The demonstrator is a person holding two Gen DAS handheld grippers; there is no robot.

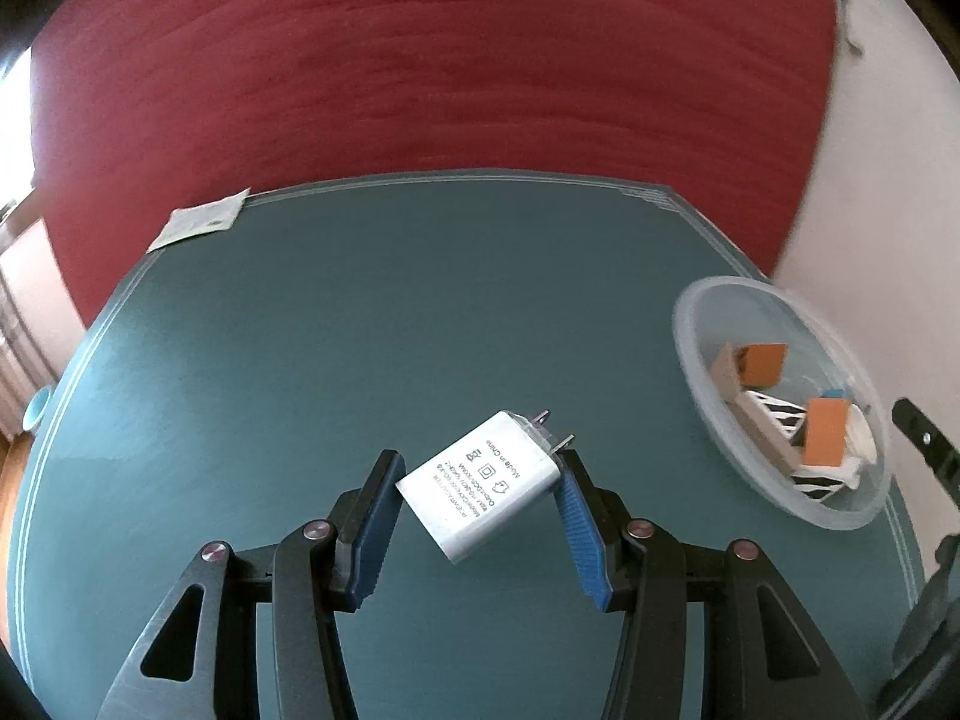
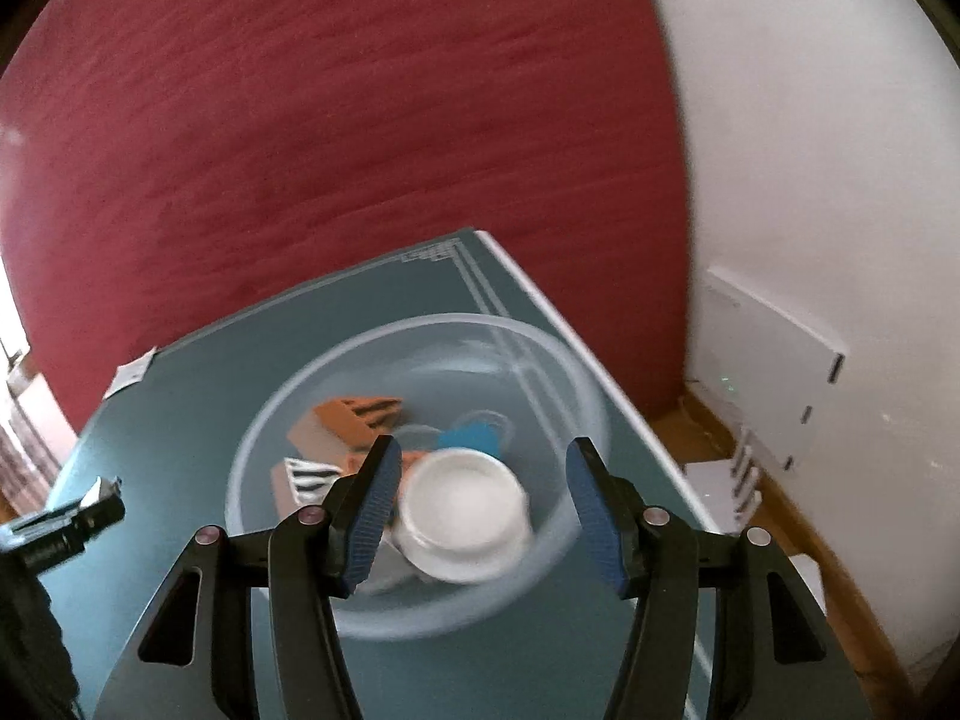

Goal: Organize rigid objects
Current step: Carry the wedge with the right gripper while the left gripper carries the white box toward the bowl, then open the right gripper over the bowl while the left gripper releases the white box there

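While the left gripper (image 1: 480, 495) clamps a white charger (image 1: 483, 483) between its blue pads (image 1: 581, 531), the right gripper (image 2: 483, 510) hangs over a clear bowl (image 2: 300, 396) with its jaws apart and nothing pressed between them.

Left wrist view: the charger is held tilted above the teal table (image 1: 360, 312), its printed label facing up and its two metal prongs (image 1: 555, 429) pointing away and to the right. One pad bears on the charger's near left corner, the other on its edge below the prongs. The bowl (image 1: 696, 312) stands on the table to the right, well apart from the charger, near the table's right edge. Inside it lie boxes (image 1: 762, 363) with orange faces and black-and-white stripes. A slip of white paper (image 1: 201, 219) rests at the table's far left corner. A red wall (image 1: 420, 60) rises behind the table.

Right wrist view: the bowl sits near the table's (image 2: 168, 420) right edge. A white round lid (image 2: 462, 513), blurred, lies in the bowl between the open fingers; whether either pad touches it cannot be told. Behind it are the striped boxes (image 2: 354, 417) and a blue item (image 2: 471, 438). Part of the left gripper (image 2: 72, 519) shows at the left edge.
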